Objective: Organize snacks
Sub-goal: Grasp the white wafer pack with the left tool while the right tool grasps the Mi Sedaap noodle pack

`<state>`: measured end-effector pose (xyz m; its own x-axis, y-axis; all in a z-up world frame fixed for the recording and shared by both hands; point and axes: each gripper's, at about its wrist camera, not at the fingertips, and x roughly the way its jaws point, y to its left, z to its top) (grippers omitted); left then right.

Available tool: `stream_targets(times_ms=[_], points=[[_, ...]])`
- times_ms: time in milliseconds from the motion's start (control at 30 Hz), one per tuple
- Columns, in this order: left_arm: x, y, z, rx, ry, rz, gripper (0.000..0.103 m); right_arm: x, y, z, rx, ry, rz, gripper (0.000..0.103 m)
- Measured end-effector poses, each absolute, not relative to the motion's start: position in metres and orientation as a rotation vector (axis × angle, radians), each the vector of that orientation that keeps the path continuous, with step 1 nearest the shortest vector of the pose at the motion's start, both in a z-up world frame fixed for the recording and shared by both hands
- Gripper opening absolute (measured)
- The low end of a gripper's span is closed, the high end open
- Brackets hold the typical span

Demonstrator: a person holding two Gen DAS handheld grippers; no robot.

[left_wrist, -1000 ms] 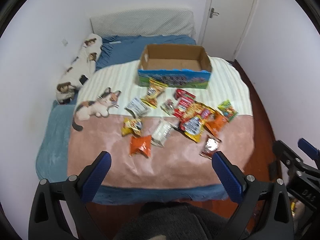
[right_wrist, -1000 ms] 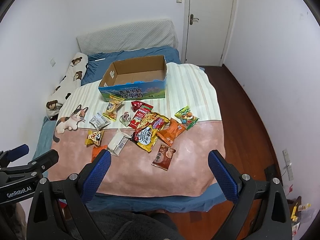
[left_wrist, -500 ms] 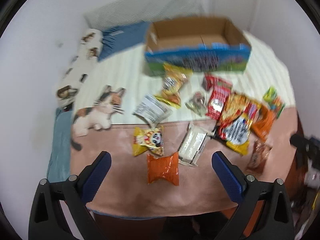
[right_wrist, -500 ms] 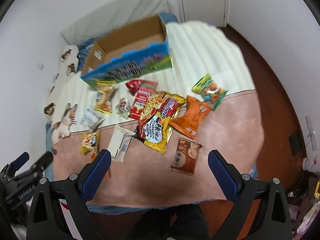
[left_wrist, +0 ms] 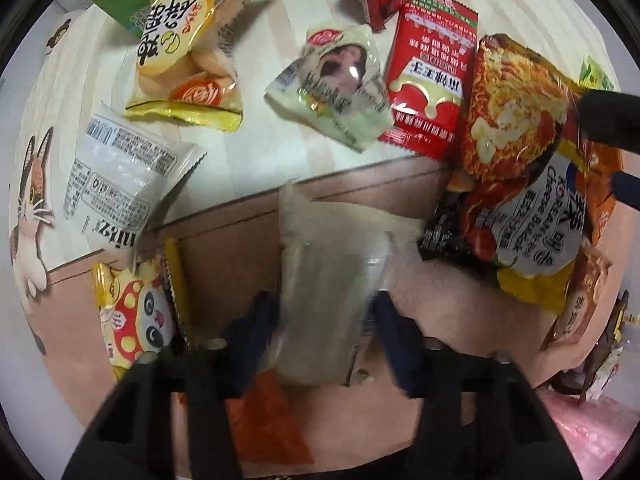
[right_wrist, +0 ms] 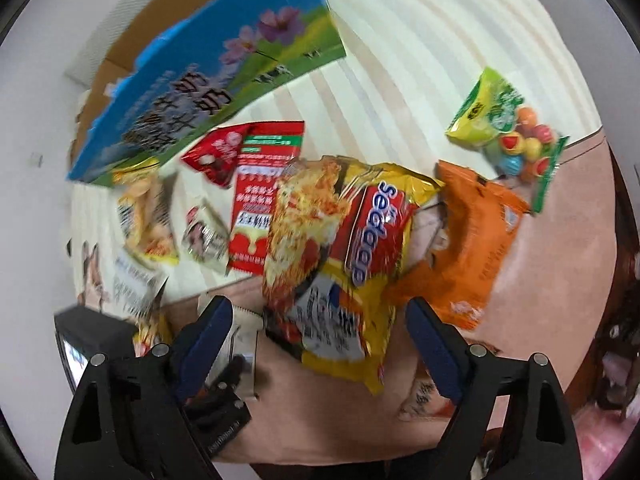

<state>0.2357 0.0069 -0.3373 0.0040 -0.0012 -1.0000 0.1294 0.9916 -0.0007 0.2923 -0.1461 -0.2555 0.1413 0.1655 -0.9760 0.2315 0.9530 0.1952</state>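
Note:
My left gripper (left_wrist: 324,328) points straight down and is shut on a pale translucent packet (left_wrist: 328,280) lying on the pink part of the bedspread. An orange packet (left_wrist: 272,420) lies under its arms. My right gripper (right_wrist: 320,340) straddles the lower end of the yellow and red noodle packet (right_wrist: 360,220). Its jaws are closing, with the pads still clear of the wrapper on both sides. The printed blue cardboard box (right_wrist: 224,92) stands behind the heap of snacks.
Around the left gripper lie a panda packet (left_wrist: 136,312), a white packet (left_wrist: 120,184), yellow biscuits (left_wrist: 184,48), a pale green packet (left_wrist: 336,84) and a red packet (left_wrist: 432,80). An orange bag (right_wrist: 472,240) and green candy bag (right_wrist: 508,128) lie right of the noodles.
Both grippers have dropped from high above the bed down onto the snacks. The left jaws have shut on the pale packet. The right jaws have narrowed slightly over the noodle packet.

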Motion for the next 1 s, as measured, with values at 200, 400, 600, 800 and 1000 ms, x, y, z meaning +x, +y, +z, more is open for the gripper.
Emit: stream_targets(times_ms=[200,400,600,800,1000], points=[[0.244,0.038,-0.333,-0.059,1.529,0.045,0.047,0.322,-0.127,-0.294,0.292,1.511,-0.189,0.091],[0.245,0.055,-0.34,-0.18,1.541,0.057,0.052,0.343,-0.105,-0.331,0.177,1.565,-0.32,0.092],[0.247,0.069,-0.355,-0.196,1.576,-0.033,0.057,0.336,-0.075,-0.339,-0.025,1.576,-0.206,0.088],[0.257,0.072,-0.366,-0.189,1.61,-0.077,0.059,0.309,-0.05,-0.345,-0.19,1.645,0.028,0.089],[0.267,0.048,-0.373,-0.108,1.616,-0.045,0.061,0.297,-0.061,-0.354,-0.104,1.634,-0.003,0.099]])
